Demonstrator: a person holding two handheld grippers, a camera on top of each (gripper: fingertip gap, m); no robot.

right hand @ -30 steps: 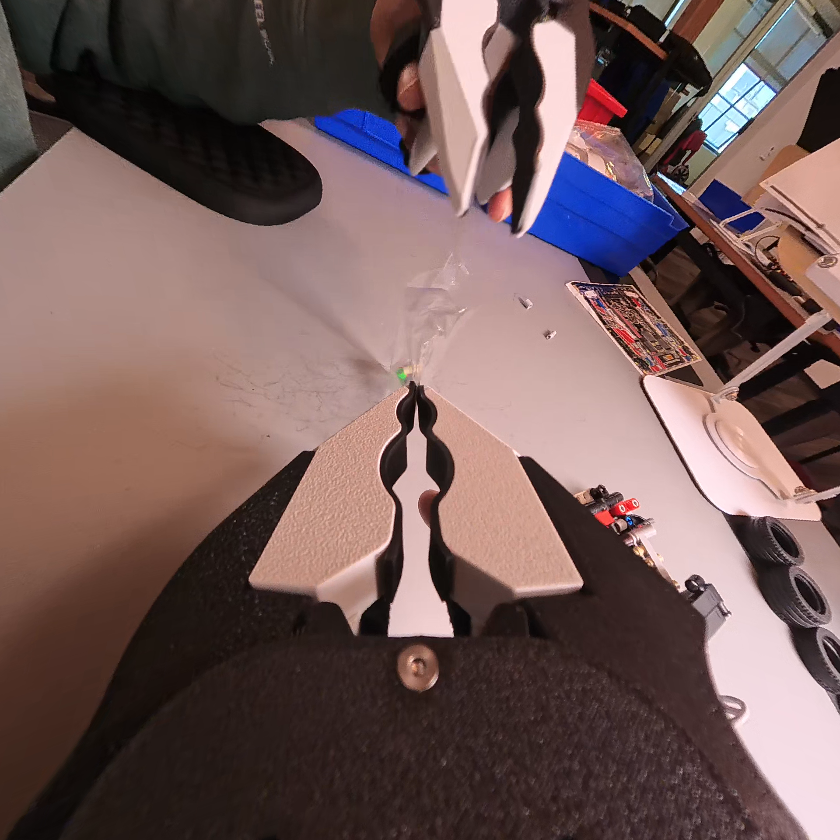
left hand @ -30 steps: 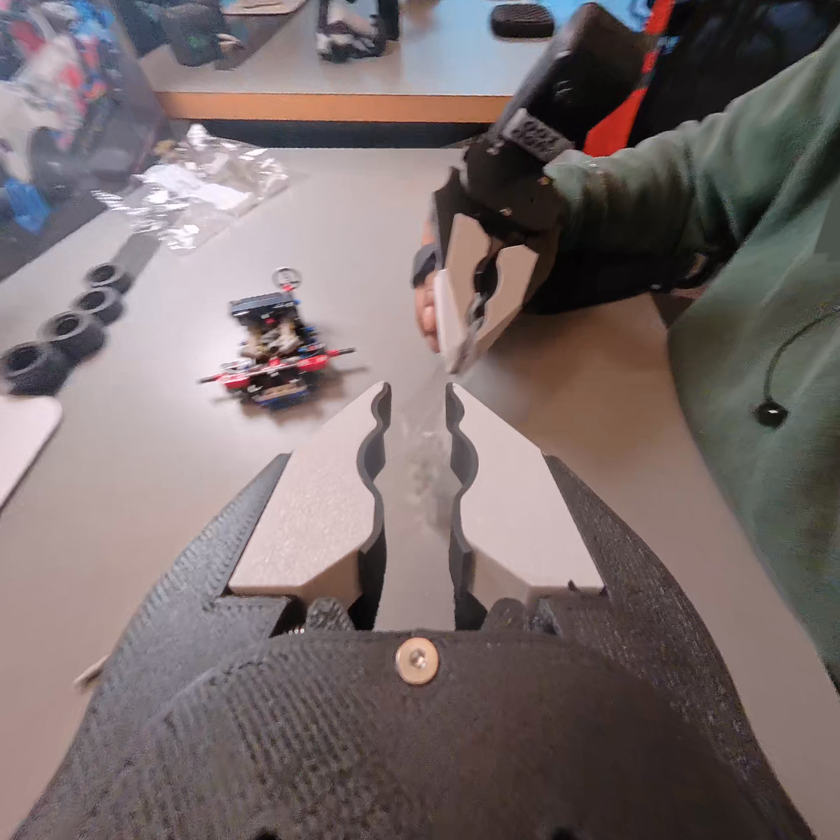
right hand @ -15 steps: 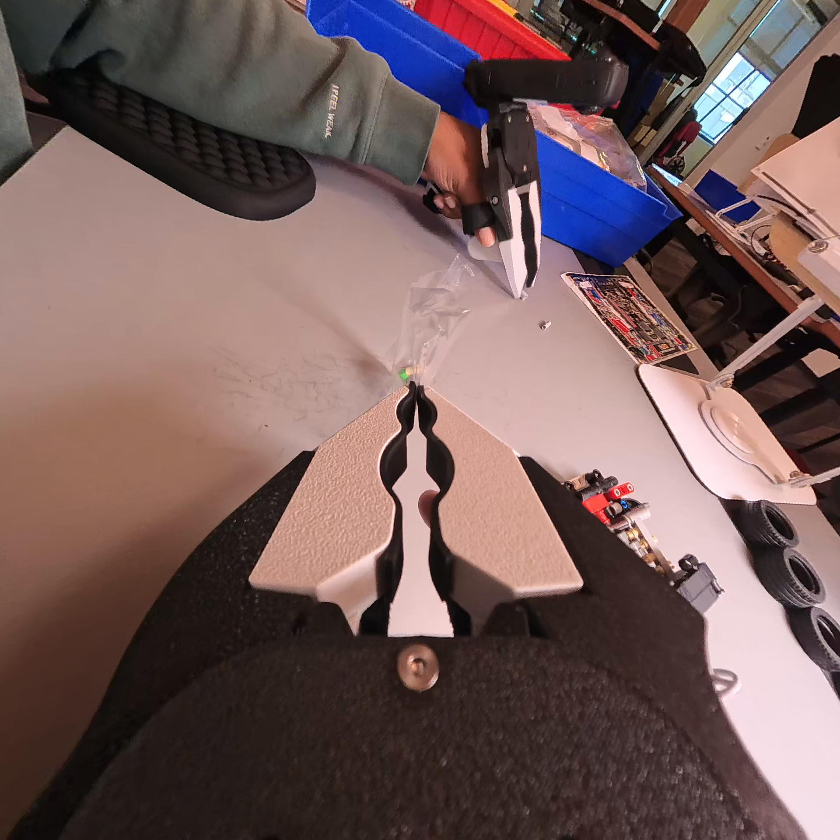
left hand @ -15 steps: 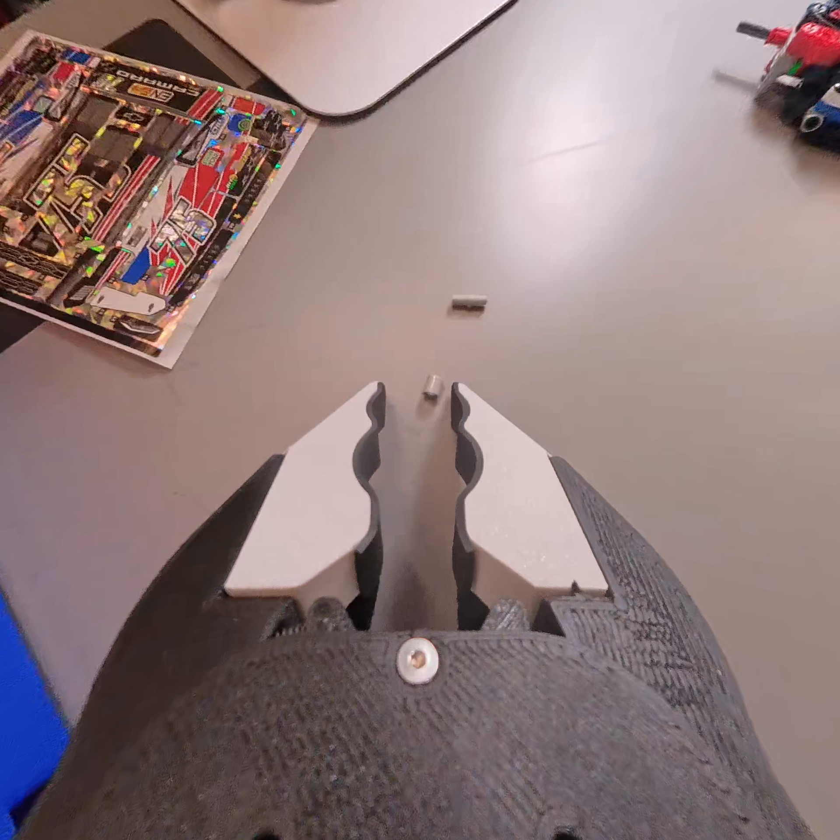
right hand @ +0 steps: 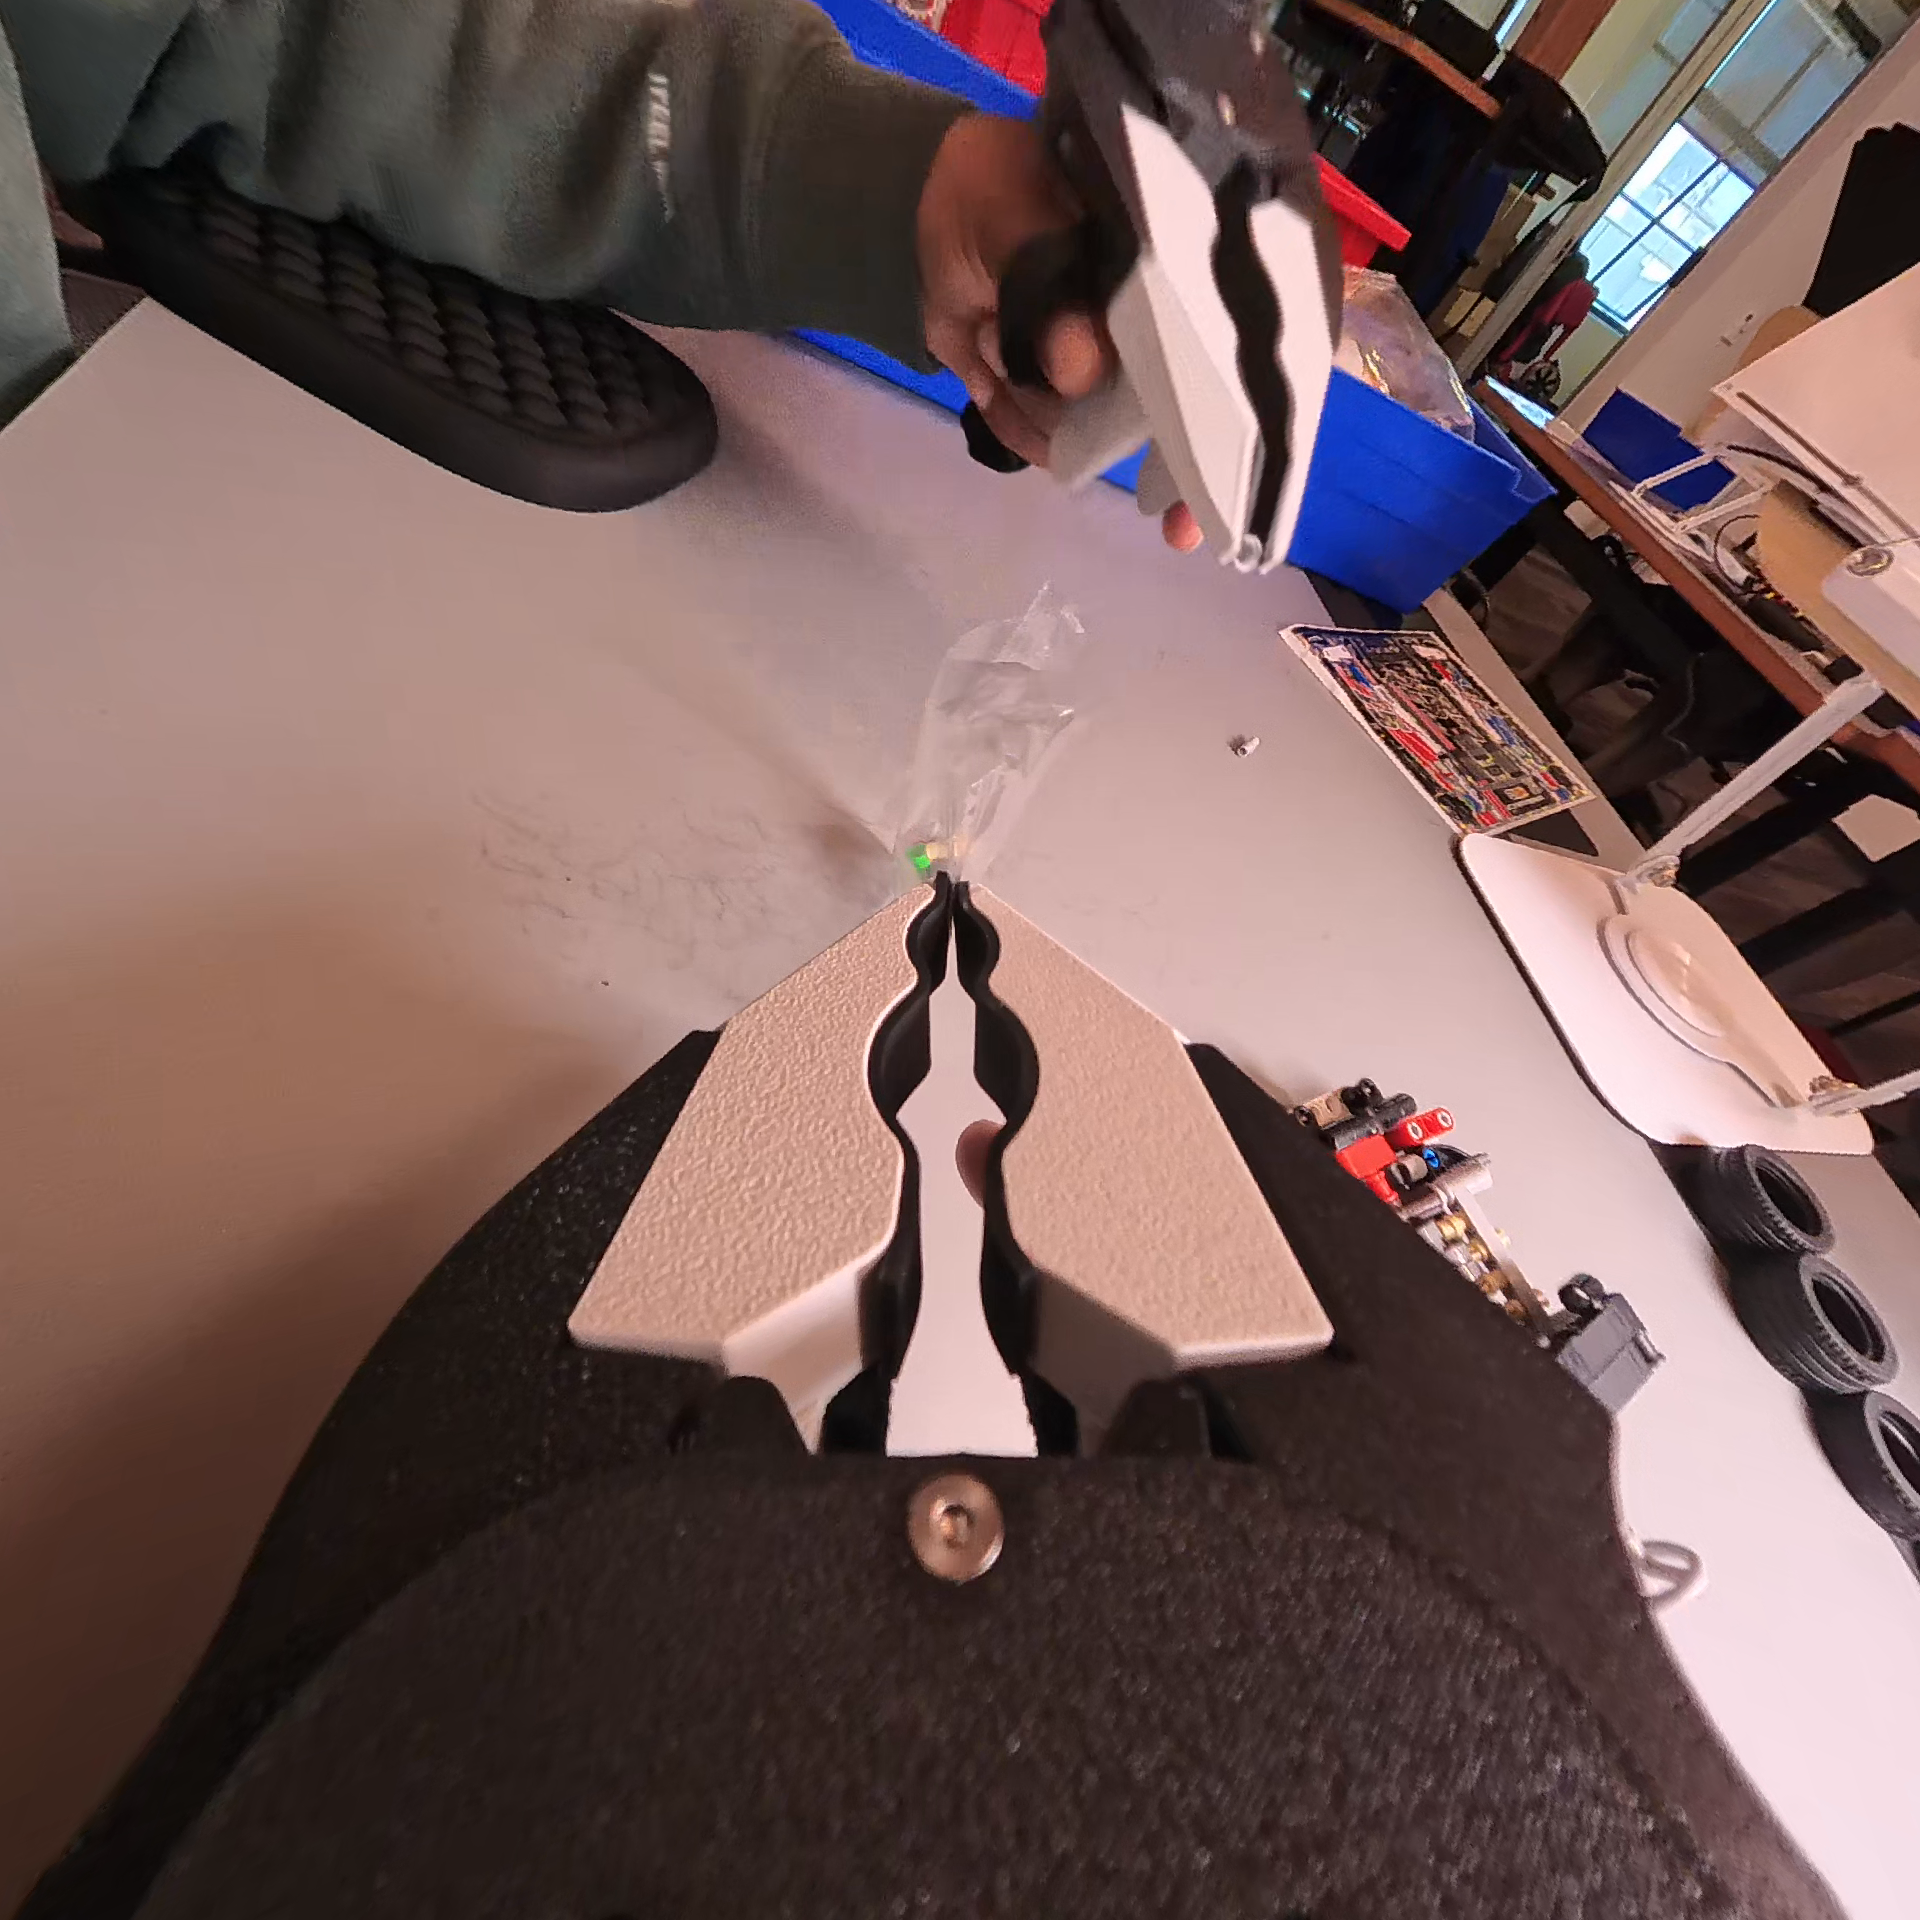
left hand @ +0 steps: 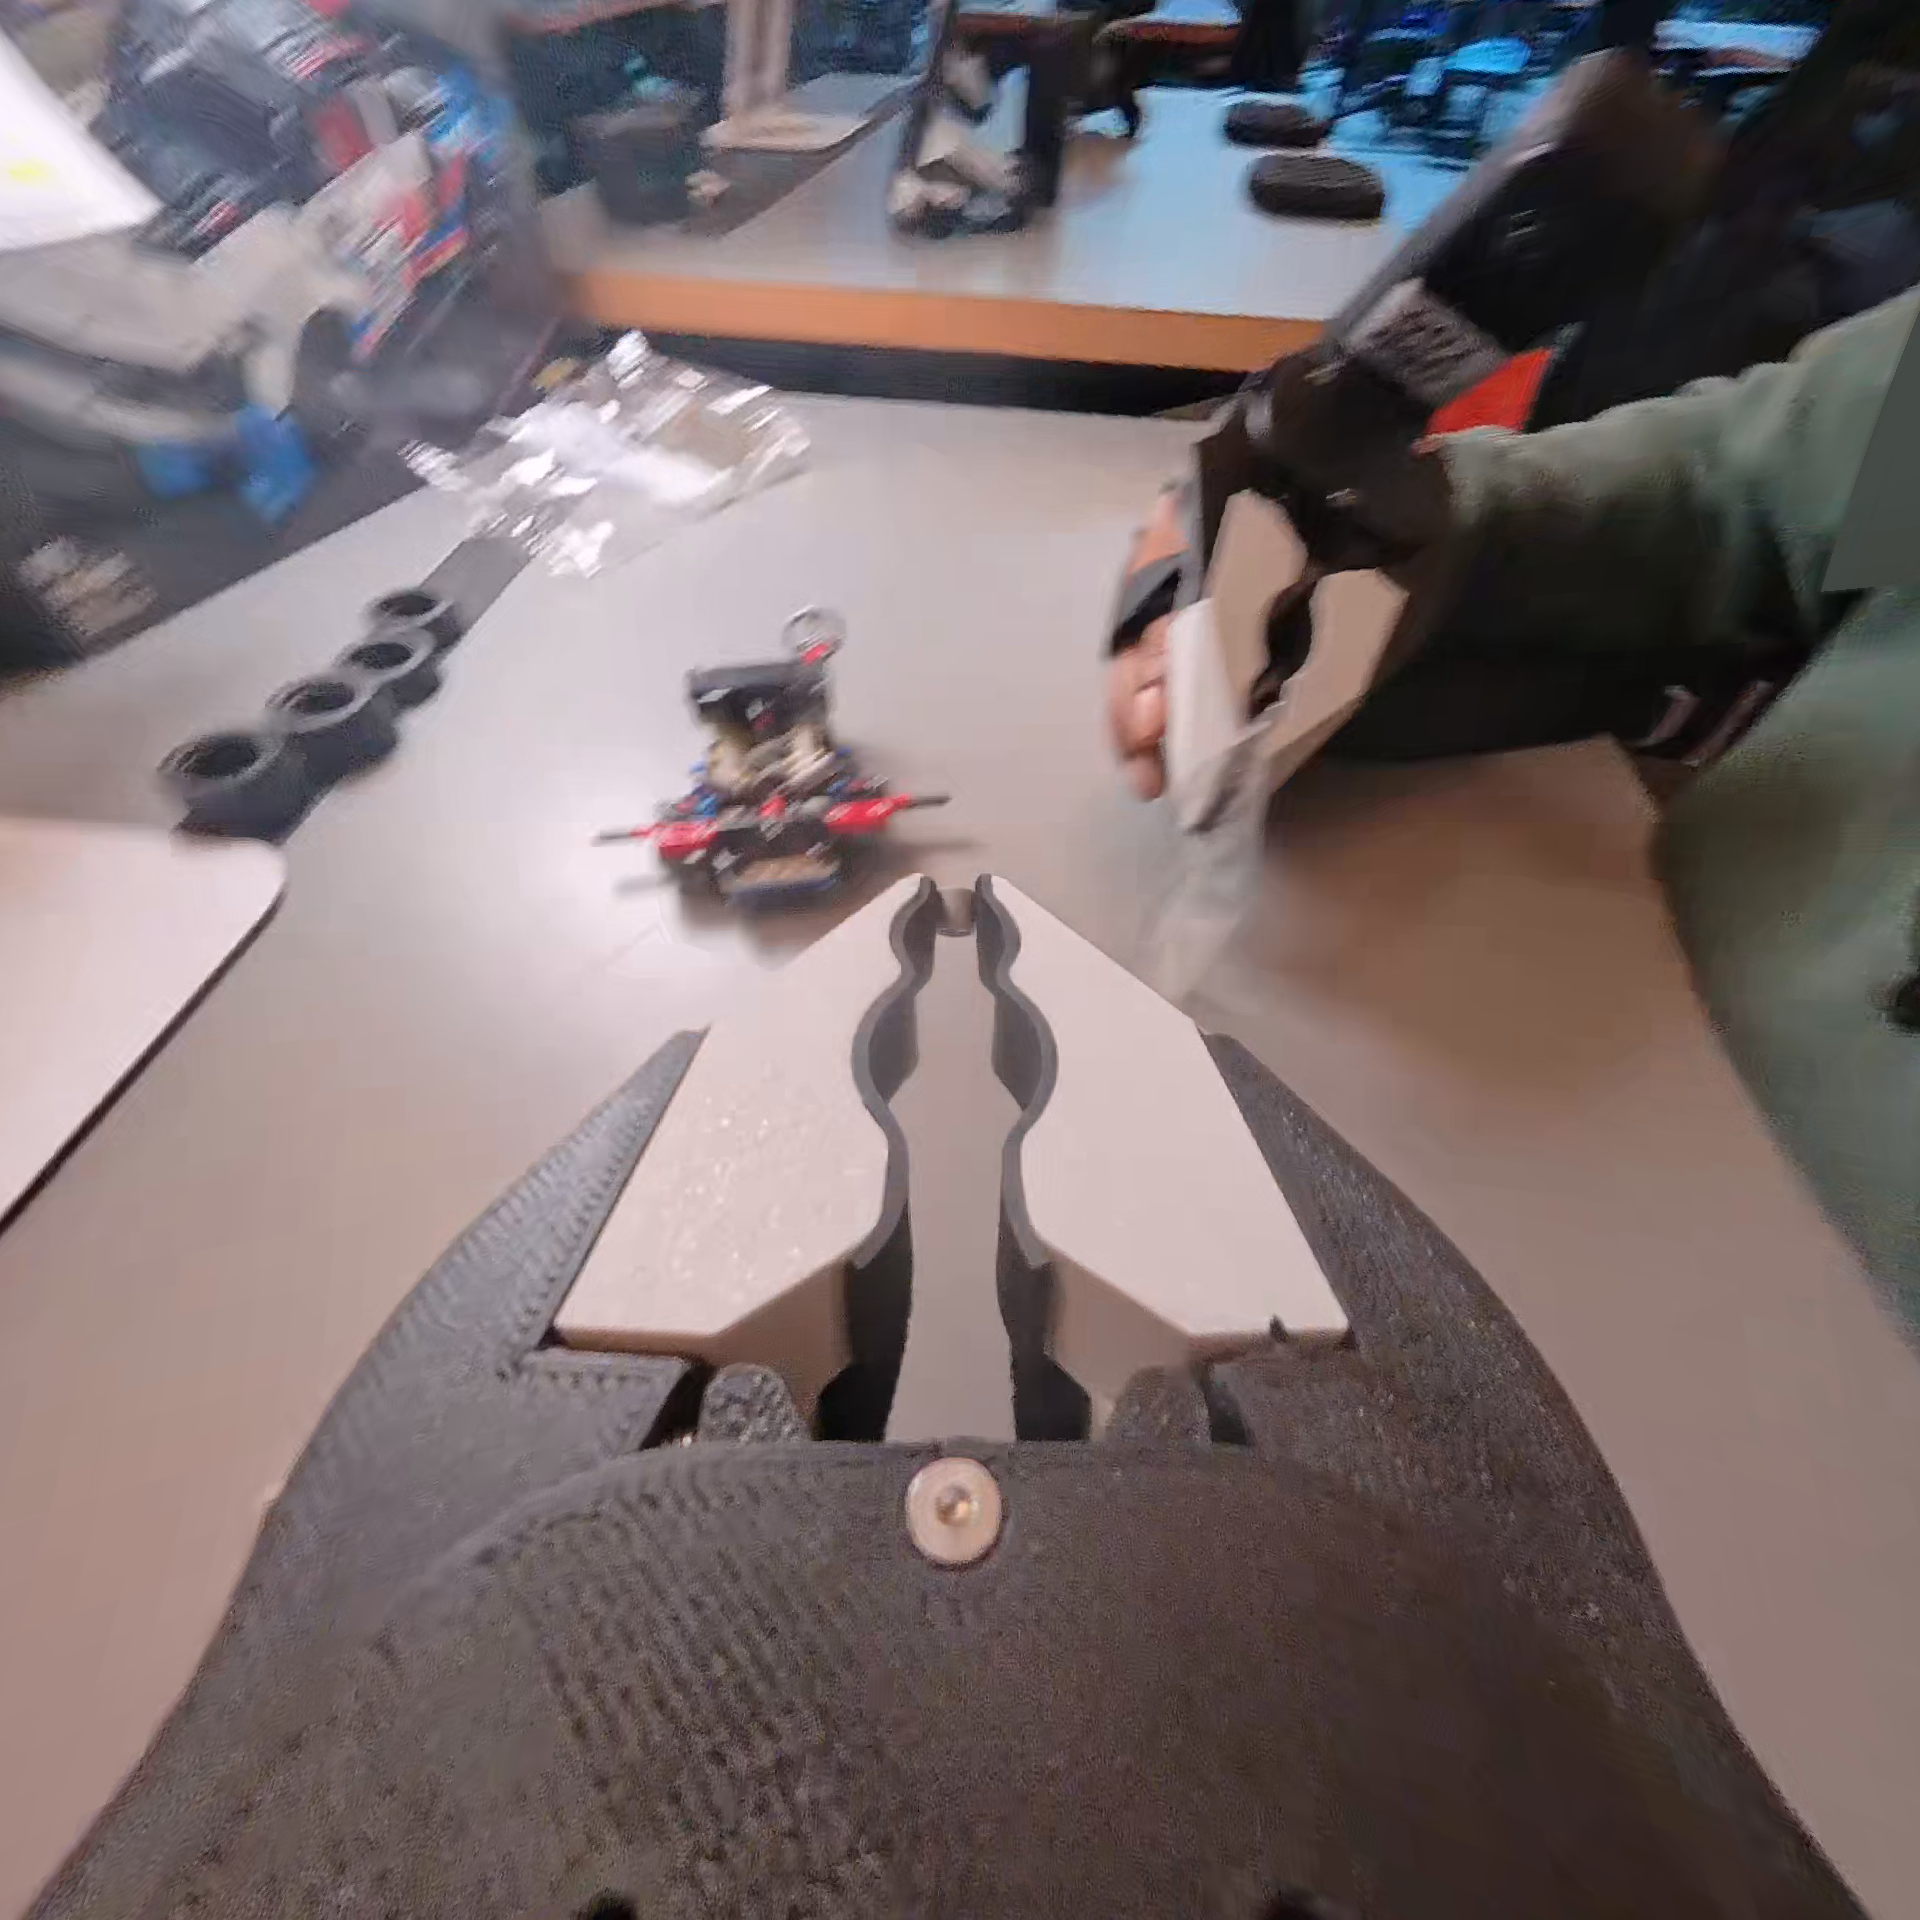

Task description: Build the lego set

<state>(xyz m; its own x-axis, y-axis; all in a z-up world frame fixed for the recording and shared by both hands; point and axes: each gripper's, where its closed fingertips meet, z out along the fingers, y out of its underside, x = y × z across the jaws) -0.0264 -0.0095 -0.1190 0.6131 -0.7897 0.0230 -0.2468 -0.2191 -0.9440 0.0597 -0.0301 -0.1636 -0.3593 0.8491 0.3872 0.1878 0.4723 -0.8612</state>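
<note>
Nearest in the right wrist view: right tool (right hand: 948,891), tips pressed together on the corner of a clear bag (right hand: 987,717), low over the pale counter (right hand: 364,831). Just past the tips, inside the bag, a tiny green bit (right hand: 918,860) with a pale bit touching it. Bag otherwise crumpled, trailing away from the tips.

To the right of that tool, close by on the counter: the partly built lego chassis (right hand: 1387,1138), red, black and grey. Farther right, a row of black tyres (right hand: 1818,1320), apart from the chassis. Beyond the tyres, a white pad (right hand: 1662,997).

Farther out, right of the bag: one loose grey pin (right hand: 1245,744), lying alone. Beyond it, a colourful sticker sheet (right hand: 1434,727) at the counter's right edge.

Above the bag, clear of the counter: left tool (right hand: 1255,545), held in a hand with a green sleeve, tips nearly closed on a small grey piece (left hand: 956,906), seen wedged between the tips in the left wrist view.

Far side: a blue bin (right hand: 1403,468) behind the left tool, and on the far left a black padded rest (right hand: 416,343) under the sleeve.
</note>
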